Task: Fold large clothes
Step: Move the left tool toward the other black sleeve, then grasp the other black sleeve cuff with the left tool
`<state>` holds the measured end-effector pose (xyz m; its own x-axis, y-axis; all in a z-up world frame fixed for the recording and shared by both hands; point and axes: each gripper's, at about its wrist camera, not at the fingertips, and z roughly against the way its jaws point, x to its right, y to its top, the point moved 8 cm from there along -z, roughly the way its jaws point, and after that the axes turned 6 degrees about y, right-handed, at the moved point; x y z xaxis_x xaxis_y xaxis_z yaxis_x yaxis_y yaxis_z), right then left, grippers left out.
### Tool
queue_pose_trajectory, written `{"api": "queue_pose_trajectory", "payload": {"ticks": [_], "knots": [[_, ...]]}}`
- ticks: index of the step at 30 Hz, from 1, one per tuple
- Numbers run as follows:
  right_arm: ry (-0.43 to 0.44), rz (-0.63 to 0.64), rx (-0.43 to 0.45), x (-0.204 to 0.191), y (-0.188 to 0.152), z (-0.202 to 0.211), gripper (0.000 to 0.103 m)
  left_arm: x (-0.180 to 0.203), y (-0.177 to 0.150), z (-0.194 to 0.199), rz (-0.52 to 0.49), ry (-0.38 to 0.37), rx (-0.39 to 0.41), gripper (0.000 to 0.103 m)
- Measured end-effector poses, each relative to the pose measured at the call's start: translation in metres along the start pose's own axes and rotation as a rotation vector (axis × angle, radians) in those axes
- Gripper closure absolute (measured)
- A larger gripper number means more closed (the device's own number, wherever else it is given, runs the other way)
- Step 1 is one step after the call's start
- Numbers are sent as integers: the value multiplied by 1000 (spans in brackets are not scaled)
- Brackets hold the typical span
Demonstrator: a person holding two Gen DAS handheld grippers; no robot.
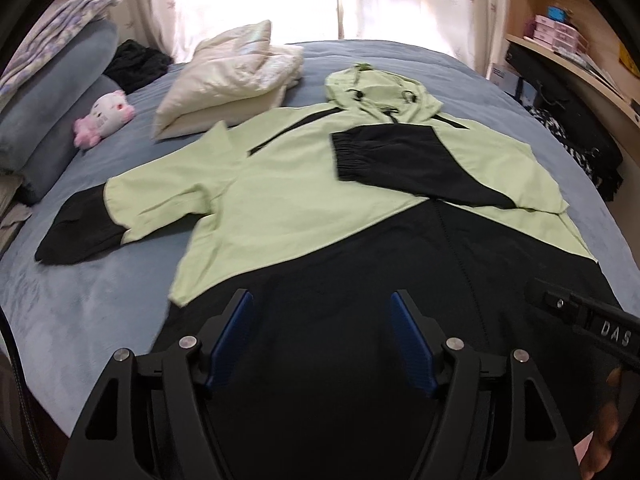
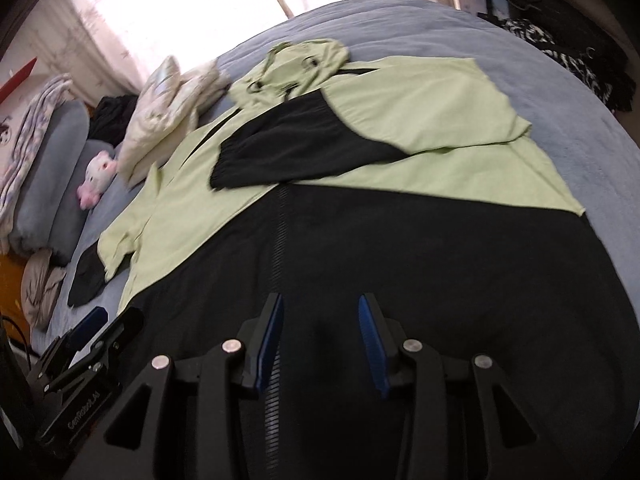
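Left gripper (image 1: 322,300): black two-finger tool with blue pads, angled steeply down over the black lower half of the jacket; jaws spread wide, nothing between them, released.
Right gripper (image 2: 320,304): same black build, blue pads, also pitched steeply down above the black hem area near the zip line; jaws parted more narrowly, nothing pinched, not gripping.
Gripper spacing: right tool's body shows at the right edge of the left wrist view; left tool shows at the lower left of the right wrist view; the two hang side by side, apart.
Hand: part of a hand (image 1: 604,432) shows at the lower right of the left view, behind the right tool.
Jacket: large pale-green and black hooded jacket (image 1: 288,184) lies flat, front up, on the grey-blue bed cover (image 1: 100,300); hood toward the window, black hem nearest the grippers.
Right-side sleeve: black cuffed sleeve (image 1: 400,164) folded across the chest.
Left-side sleeve: green sleeve with black cuff (image 1: 80,232) stretched out sideways on the cover.
Beyond jacket: cream puffy garment (image 1: 228,80) near the hood; white and pink plush toy (image 1: 106,116) beside grey pillows (image 1: 52,112).
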<state>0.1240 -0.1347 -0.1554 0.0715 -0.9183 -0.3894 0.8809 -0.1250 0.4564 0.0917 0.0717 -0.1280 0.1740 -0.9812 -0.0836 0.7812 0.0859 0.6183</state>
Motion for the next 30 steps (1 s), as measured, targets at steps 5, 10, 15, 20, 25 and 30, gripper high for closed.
{"api": "queue_pose_trajectory", "payload": {"ticks": [5,10,15,20,25,30], "knots": [[-9,92,-18,-34,-9,-6,64,-30,-3,4,53,13,5,34],[-18,166,-11,-62,-11,-9,64,-54,-2,1,90,14,6,34],[-21,243,-15,-93,-9,-19,64,-78,2,-6,120,32,11,34],[-9,303,-20,-127,-4,-35,64,-122,2,-25,218,58,-37,34],[11,361,-28,-167,3,-60,64,-171,-1,-48,322,56,-80,34],[31,402,-31,-205,8,-86,64,-221,-5,-71,415,65,-114,34]]}}
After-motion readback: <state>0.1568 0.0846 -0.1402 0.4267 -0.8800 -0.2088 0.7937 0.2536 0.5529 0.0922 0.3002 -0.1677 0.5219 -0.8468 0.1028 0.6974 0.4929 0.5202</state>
